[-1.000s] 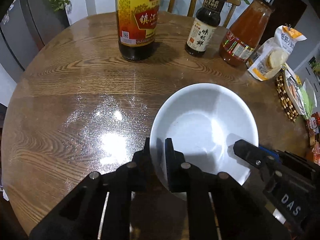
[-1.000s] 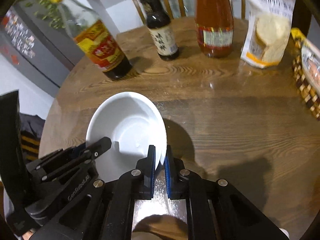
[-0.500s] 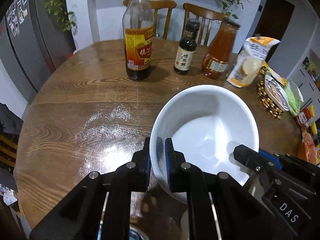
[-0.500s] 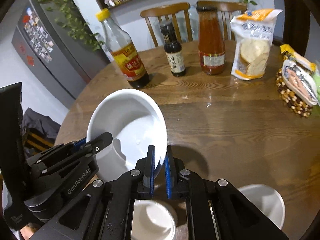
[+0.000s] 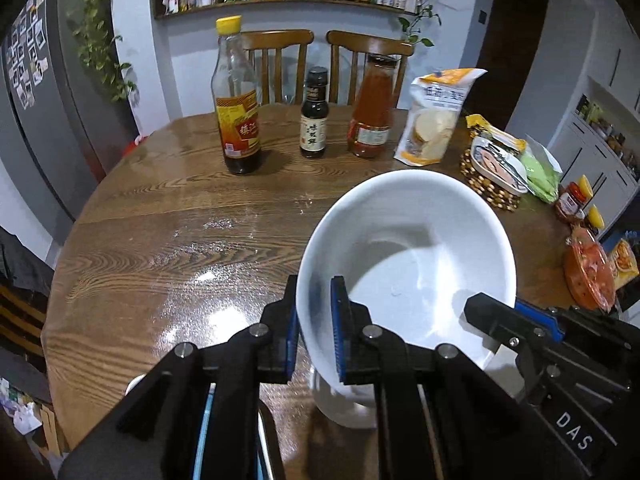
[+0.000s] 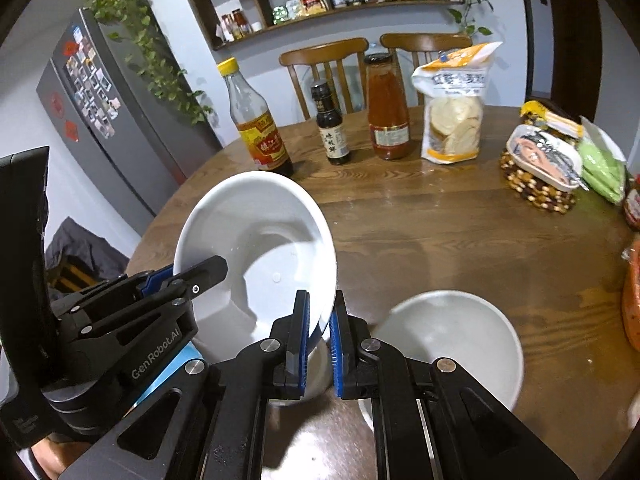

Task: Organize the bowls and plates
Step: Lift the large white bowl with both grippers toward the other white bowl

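Bottles [image 5: 239, 120] line the round wooden table [image 5: 160, 240]; both hand-held grippers [image 6: 319, 320] clamp a white bowl [image 6: 260, 232].

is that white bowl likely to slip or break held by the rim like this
The bowl looks glazed and glossy, so probably slippery. Both grippers, left and right, pinch only its thin rim, so it may pivot. Likely rigid ceramic: would chip if dropped.
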